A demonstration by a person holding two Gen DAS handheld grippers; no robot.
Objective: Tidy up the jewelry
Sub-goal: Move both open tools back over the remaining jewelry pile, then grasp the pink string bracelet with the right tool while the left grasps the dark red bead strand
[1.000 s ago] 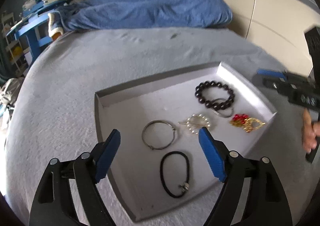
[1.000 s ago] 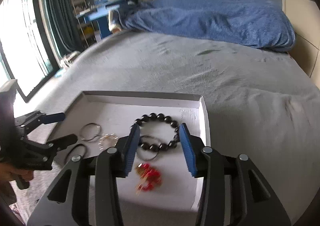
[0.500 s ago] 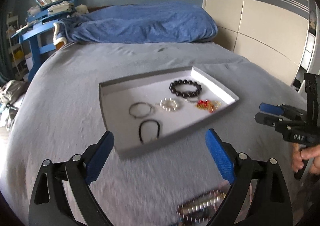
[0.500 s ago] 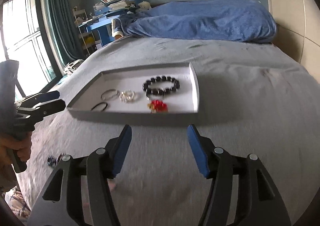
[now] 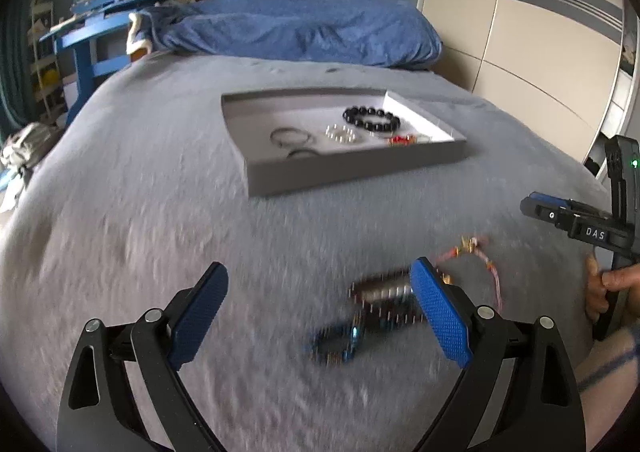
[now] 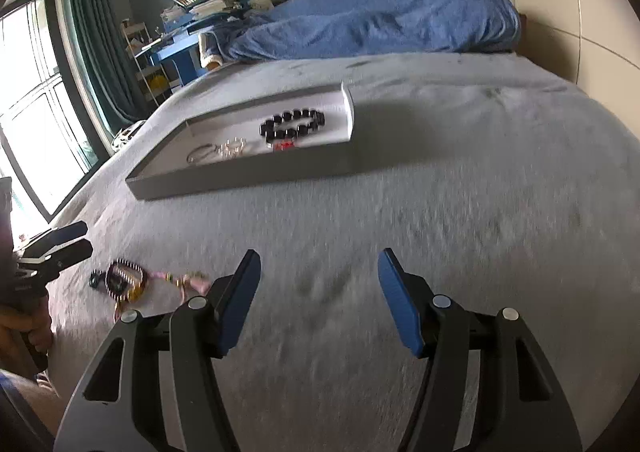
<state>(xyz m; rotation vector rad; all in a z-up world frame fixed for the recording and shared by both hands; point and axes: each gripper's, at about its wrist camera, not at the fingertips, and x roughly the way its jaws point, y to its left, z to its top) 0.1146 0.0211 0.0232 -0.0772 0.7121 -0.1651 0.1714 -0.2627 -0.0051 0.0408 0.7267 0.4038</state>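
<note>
Jewelry sorting, fetch step: judged from the layout, several pieces already lie in the grey tray on the bed cover, and a loose cluster remains on the cover, well short of the tray's near wall; the next move calls for lowering one tool over a single piece and closing on it. Left gripper: jaws wide apart, holding nothing, the right pad just beside a dark beaded bracelet (blurred; contact cannot be told); a pink cord bracelet lies just beyond it. Right gripper: jaws well apart, empty, over bare cover, the cluster to its left. In the tray: black bead bracelet, pearl ring, red charm.
</note>
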